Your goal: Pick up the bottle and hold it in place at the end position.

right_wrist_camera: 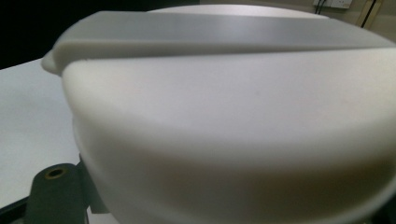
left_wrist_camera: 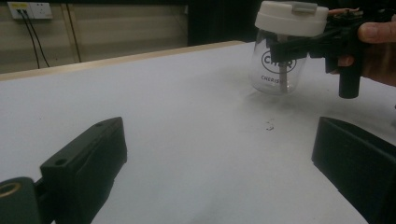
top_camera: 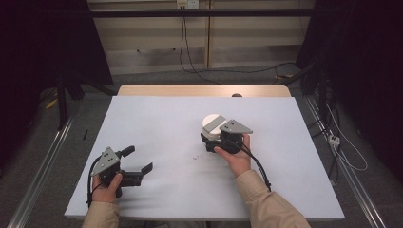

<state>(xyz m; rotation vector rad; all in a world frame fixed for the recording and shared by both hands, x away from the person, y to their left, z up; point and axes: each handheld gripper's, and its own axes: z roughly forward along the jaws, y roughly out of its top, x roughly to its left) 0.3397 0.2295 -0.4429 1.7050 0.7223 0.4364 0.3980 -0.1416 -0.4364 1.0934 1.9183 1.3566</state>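
Note:
A clear glass jar with dark printed lettering and a white lid stands right of the table's middle, seen from above as the jar. My right gripper is shut on it, its black jaws clamped around the neck just under the lid. The lid sits very close in the right gripper view. Whether the jar's base touches the table I cannot tell. My left gripper rests at the front left, open and holding nothing, far from the jar; its jaws stand wide apart in the left gripper view.
The white table top has a wooden strip along its far edge. A small dark speck marks the surface near the jar. Cables hang on the back wall, and dark curtains flank both sides.

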